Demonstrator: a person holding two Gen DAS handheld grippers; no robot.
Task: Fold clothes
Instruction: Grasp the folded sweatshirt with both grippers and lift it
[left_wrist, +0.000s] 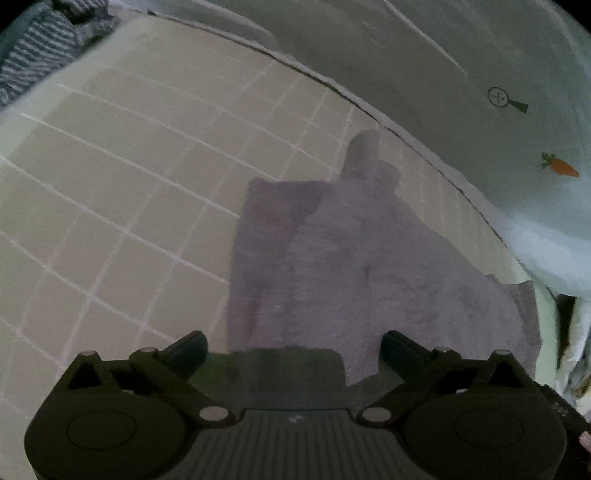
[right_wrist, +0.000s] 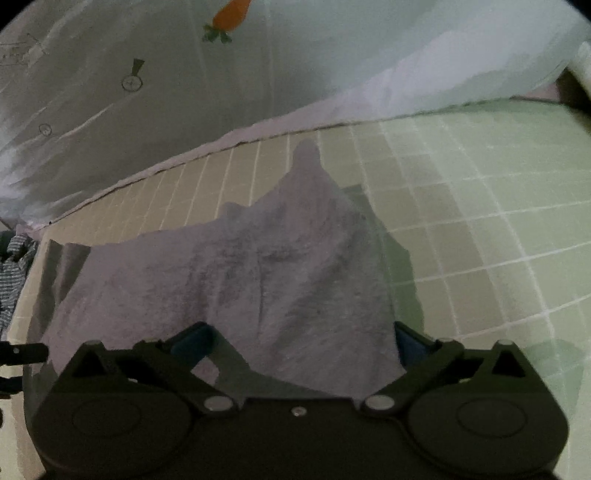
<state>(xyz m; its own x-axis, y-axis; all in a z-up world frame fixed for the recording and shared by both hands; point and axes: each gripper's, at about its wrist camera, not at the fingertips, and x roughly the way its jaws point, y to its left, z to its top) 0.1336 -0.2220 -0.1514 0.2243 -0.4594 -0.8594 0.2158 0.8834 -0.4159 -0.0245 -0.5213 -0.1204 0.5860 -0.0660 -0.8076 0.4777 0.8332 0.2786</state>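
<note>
A grey-purple fleece garment (left_wrist: 354, 266) lies spread on a green checked bed sheet (left_wrist: 147, 184). One narrow part points away toward the quilt. My left gripper (left_wrist: 293, 349) is open, its fingers (left_wrist: 188, 350) wide apart just above the garment's near edge. In the right wrist view the same garment (right_wrist: 258, 277) lies under my right gripper (right_wrist: 301, 339), which is open with blue-padded fingers (right_wrist: 194, 341) either side of the near edge. Neither gripper holds anything.
A white quilt (left_wrist: 443, 66) with a carrot print (left_wrist: 561, 166) lies along the far side of the sheet; it also shows in the right wrist view (right_wrist: 147, 92). Striped clothing (left_wrist: 37, 48) sits at the far left, and also at the right wrist view's left edge (right_wrist: 14, 273).
</note>
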